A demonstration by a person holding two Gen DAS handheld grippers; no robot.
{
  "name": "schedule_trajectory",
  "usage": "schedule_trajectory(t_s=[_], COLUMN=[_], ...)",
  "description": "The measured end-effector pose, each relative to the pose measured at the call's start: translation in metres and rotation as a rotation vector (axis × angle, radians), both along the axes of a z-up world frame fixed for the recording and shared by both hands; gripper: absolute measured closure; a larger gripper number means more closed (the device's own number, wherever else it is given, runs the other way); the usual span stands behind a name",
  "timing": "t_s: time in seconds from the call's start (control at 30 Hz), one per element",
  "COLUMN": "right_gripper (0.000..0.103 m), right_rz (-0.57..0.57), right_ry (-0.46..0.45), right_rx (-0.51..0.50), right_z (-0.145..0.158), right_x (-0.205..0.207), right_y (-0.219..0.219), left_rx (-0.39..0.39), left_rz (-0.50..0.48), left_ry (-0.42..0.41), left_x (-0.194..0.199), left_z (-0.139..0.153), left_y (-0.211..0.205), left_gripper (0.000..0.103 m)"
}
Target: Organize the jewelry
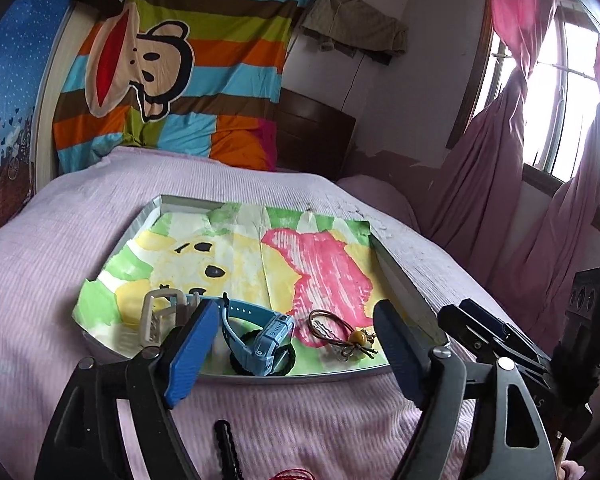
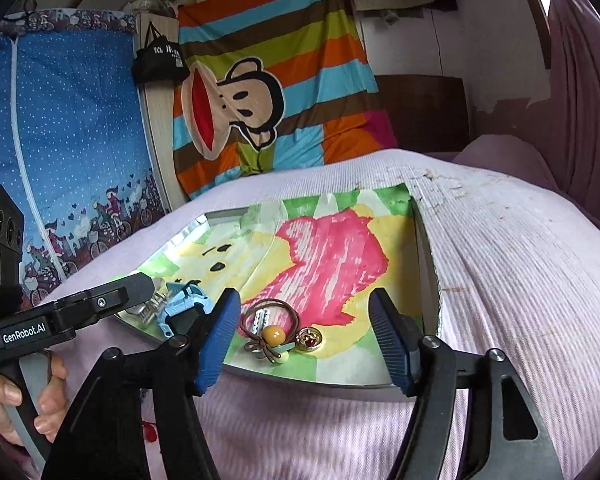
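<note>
Now I am holding both grippers wide open over the near edge of the tray, and nothing is between the jaws.

I am looking at a flat tray (image 1: 400,280) lying on the pink bed cover (image 1: 60,260), with a painted paper (image 1: 320,264) inside it. My left gripper (image 1: 296,356) is spreading its blue pads, and a blue watch (image 1: 268,336) is sitting by the tray's near edge, behind them. My right gripper (image 2: 306,344) is spreading too. A brown hair tie (image 2: 266,330) with a yellow bead is lying near the same edge, and a small gold ring (image 2: 310,340) is resting just beside it. A hand (image 2: 8,404) is gripping the left handle.
</note>
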State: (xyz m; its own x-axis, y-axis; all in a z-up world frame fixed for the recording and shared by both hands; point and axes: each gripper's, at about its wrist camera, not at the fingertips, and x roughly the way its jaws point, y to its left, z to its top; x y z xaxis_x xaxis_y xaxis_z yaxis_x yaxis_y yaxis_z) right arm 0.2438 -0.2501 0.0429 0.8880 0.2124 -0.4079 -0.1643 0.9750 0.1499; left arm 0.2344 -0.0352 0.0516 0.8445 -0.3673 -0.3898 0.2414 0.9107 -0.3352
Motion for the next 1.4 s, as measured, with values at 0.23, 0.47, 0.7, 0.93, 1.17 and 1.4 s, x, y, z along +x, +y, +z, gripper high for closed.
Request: schedule_trajectory(t_s=[0.23,0.47,0.7,0.93,1.17,1.4], right_gripper=[0.005,0.001,0.001,0.001,0.001,0.001], right_rz=[-0.004,-0.022,-0.023,-0.017,-0.013,0.018], right_ry=[-0.154,-0.258,-0.327,-0.3,-0.241,-0.169], right_rx=[0.022,0.03,-0.002,-0.021,-0.039,-0.073], right_z=[0.023,0.033,0.032,0.016,-0.006,-0.023], right_x=[-0.05,-0.101,-0.145,-0.167,-0.162,-0.151], right_y=[-0.001,0.006,0.017,0.027,0.03,0.036], left_rx=[-0.001,0.054,0.152,0.18,0.162,0.174], left_rz=[0.081,0.135,0.144,0.148,0.165,0.171], left_ry=[-0.113,-0.174,-0.212,-0.199,-0.151,-0.087], left_x=[-0.042,-0.082,-0.115,-0.135,-0.135,-0.124], left_z=[0.011,0.008,-0.001,-0.016,-0.031,-0.042], left_y=[0.018,0.035,0.04,0.051,0.066,0.072], left_gripper=[0.0,0.0,0.0,0.0,0.0,0.0])
